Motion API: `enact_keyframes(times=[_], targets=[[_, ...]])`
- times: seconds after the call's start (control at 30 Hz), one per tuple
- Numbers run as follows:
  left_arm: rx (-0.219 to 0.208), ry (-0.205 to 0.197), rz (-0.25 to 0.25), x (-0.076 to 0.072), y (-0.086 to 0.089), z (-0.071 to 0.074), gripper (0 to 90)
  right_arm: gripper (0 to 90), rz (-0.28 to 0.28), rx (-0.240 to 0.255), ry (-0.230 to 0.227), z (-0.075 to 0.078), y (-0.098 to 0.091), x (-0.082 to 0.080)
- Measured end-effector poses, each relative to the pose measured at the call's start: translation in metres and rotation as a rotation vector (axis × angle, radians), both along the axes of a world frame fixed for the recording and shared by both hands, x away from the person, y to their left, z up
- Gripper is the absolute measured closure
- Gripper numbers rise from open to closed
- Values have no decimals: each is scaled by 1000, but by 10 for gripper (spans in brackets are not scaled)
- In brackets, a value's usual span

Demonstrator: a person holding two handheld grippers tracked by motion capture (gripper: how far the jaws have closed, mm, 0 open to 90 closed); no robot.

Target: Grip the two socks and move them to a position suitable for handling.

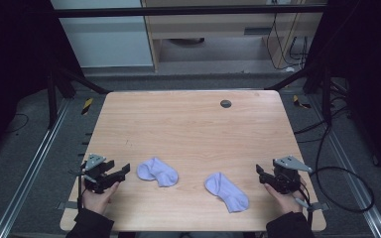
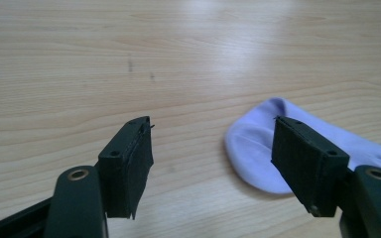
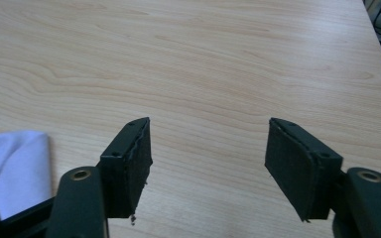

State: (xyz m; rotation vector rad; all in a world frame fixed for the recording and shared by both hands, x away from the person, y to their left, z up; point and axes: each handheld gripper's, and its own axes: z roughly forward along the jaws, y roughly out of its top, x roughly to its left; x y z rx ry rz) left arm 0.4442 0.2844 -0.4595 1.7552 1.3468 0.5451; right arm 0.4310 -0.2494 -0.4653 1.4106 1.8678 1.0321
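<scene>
Two pale lilac socks lie flat on the wooden table (image 1: 188,129). The left sock (image 1: 157,171) is just right of my left gripper (image 1: 123,171), which stands open and empty near the table's front left. In the left gripper view that sock (image 2: 258,148) lies partly behind the right jaw. The right sock (image 1: 226,192) lies left of my right gripper (image 1: 260,172), also open with nothing between its jaws. In the right gripper view the sock's edge (image 3: 12,163) shows at the lower left, beside the left jaw.
A small dark round grommet (image 1: 225,103) sits in the table near its far edge. Black frame posts and cables (image 1: 327,163) stand around the table on the grey floor. A cable trails from the right gripper off the table's right side.
</scene>
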Motion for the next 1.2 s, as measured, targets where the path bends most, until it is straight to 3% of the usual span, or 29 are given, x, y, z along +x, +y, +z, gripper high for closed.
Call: enact_keyframes(times=[0.47,0.7,1.2], targets=[[-9,-4,-99,-6,-40,7,319,439,82,-3,35,11,20,-9],[-9,-38,-133,-5,-56,18,340,455,130,-3,38,16,31,-13],[31,-44,-227,-2,-112,20,351,472,208,4,53,15,45,-23]])
